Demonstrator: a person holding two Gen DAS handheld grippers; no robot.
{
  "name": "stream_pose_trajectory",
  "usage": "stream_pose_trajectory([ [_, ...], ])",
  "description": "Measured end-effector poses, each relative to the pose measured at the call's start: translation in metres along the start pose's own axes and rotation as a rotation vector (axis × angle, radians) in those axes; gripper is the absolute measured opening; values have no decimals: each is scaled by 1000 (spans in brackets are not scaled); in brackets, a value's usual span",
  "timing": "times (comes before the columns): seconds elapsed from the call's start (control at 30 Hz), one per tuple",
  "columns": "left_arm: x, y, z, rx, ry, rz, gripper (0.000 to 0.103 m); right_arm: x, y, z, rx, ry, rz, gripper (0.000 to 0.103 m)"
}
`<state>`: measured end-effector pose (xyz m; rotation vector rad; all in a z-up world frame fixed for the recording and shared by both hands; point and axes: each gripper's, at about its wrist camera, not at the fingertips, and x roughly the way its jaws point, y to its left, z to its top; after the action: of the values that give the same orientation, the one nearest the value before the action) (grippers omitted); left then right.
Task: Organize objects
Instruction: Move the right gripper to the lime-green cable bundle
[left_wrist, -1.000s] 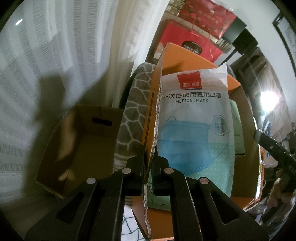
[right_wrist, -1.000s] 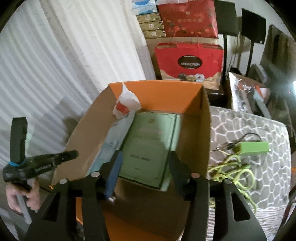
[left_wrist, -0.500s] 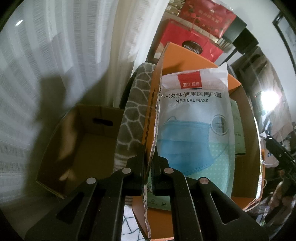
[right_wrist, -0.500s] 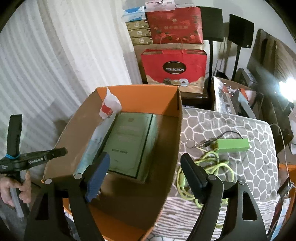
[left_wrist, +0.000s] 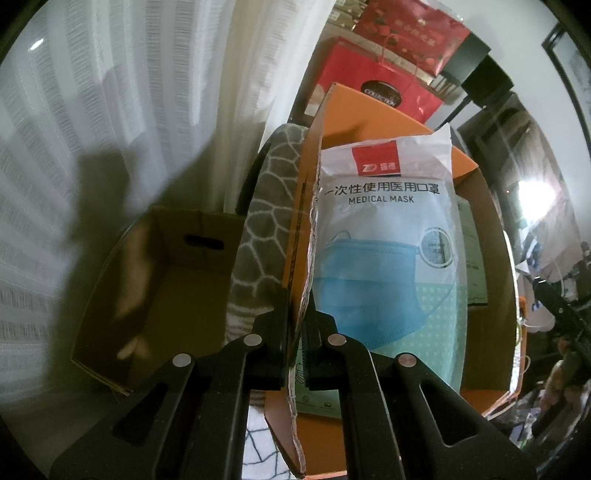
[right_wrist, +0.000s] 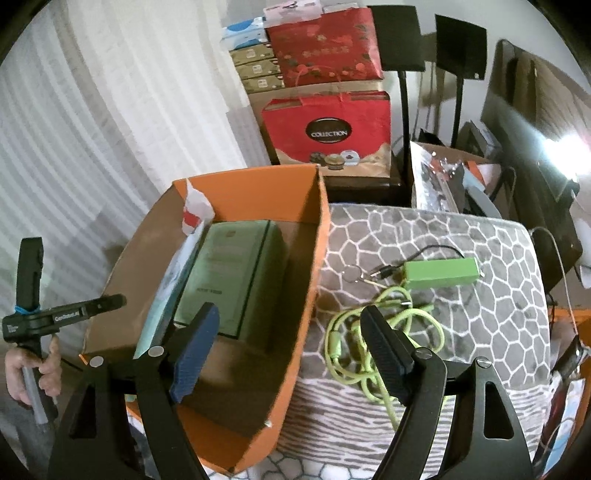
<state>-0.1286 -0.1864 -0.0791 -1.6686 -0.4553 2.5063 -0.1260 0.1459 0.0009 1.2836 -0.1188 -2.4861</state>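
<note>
So the open box (right_wrist: 314, 258) sits on the patterned cloth (right_wrist: 461, 295), with the mask pack (left_wrist: 388, 240) standing inside against its left wall and a flat booklet (right_wrist: 236, 280) lying on the floor just right of it. Outside, right of the box on the cloth, there's a small block (right_wrist: 439, 273) with the coiled cable (right_wrist: 369, 332) in front. Gift bags (right_wrist: 328, 129) are stacked behind, and another carton (left_wrist: 155, 288) sits left of the box.

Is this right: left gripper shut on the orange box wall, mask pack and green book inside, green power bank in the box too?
Not quite. The green power bank lies outside the orange box, on the patterned cloth beside the yellow-green cable, as the right wrist view shows. The rest holds.
</note>
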Motion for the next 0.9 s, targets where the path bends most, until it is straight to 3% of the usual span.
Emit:
stream_pose_trajectory([
  [0.2, 0, -1, -1, 0, 0, 0, 5, -6, -31, -3, 61, -6, -17, 80],
  [0.53, 0, -1, -1, 1, 0, 1, 5, -13, -85, -11, 146, -2, -76, 101],
  [0.9, 0, -2, -1, -1, -1, -4, 5, 1, -111, -22, 160, 48, -133, 101],
])
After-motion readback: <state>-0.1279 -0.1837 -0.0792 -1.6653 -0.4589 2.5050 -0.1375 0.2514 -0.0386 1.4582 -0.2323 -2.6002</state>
